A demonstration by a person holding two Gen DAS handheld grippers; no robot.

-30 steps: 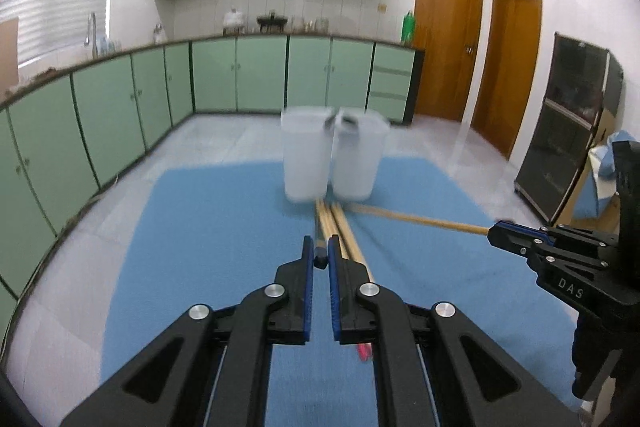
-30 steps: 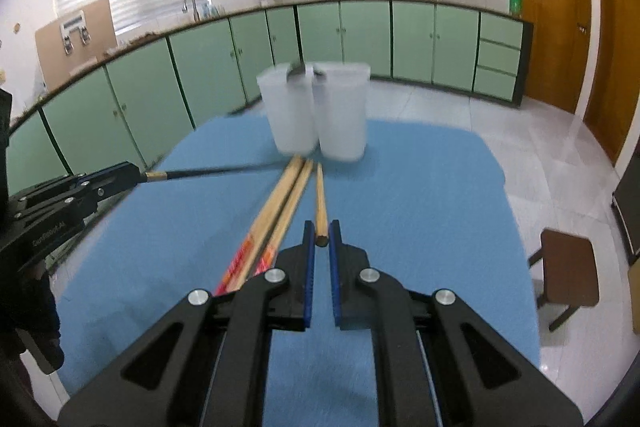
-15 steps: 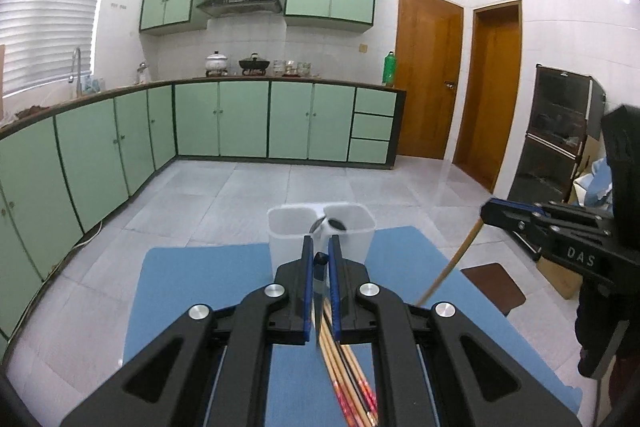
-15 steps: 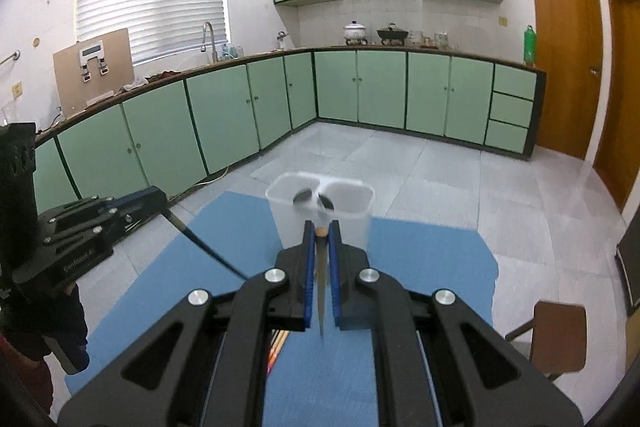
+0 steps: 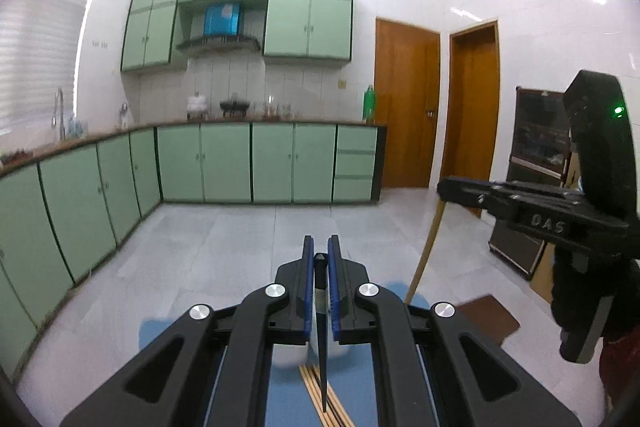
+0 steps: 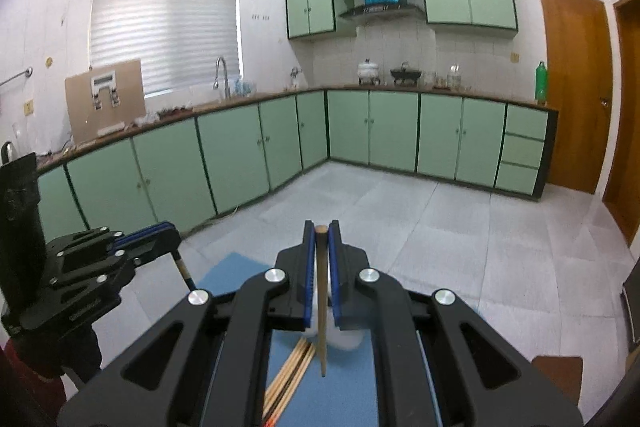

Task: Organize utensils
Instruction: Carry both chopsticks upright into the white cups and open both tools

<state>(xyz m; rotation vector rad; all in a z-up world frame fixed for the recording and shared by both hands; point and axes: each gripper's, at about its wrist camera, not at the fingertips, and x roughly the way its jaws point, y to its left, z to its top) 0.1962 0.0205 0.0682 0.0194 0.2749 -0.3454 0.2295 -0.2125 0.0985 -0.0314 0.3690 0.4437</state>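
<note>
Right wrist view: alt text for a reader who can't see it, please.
The right gripper is shut on a wooden chopstick hanging tip-down over more chopsticks on a blue mat. At left, the left gripper holds a dark chopstick.

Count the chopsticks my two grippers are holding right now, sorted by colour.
dark chopstick: 1, in the left gripper
light wooden chopstick: 1, in the right gripper
Total: 2
</note>
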